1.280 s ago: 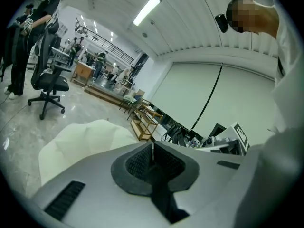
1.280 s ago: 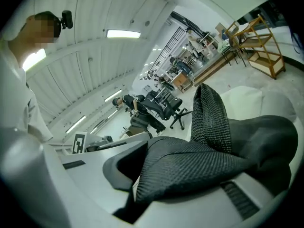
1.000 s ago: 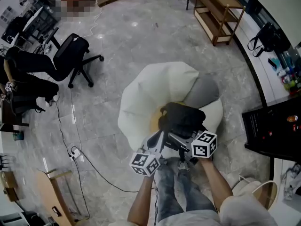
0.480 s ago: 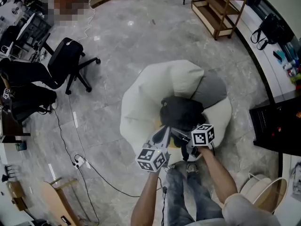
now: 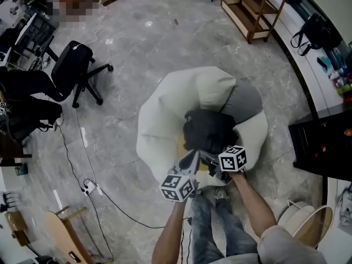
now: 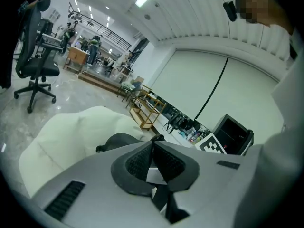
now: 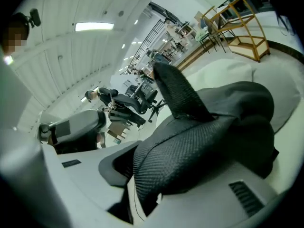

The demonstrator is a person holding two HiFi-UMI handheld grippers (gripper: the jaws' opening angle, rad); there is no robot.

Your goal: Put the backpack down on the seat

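Observation:
A black backpack (image 5: 212, 130) lies on the white beanbag seat (image 5: 165, 111), against a grey cushion (image 5: 246, 100). My right gripper (image 5: 209, 159) is at the backpack's near edge. In the right gripper view a woven black strap (image 7: 190, 146) of the backpack (image 7: 249, 110) fills the gap between its jaws (image 7: 142, 175), which are opening. My left gripper (image 5: 190, 161) hovers just left of it over the seat's front edge. The left gripper view shows its pads (image 6: 153, 151) closed together on nothing, with the beanbag (image 6: 71, 132) beyond.
A black office chair (image 5: 77, 65) stands at the left, with cables (image 5: 93, 186) across the marble floor. A wooden shelf (image 5: 250, 10) is at the back and a black cabinet (image 5: 324, 147) at the right. The person's legs (image 5: 214, 224) stand at the beanbag's front.
The backpack has come forward and down onto the middle of the beanbag. Both grippers have followed it and stay at its near edge.

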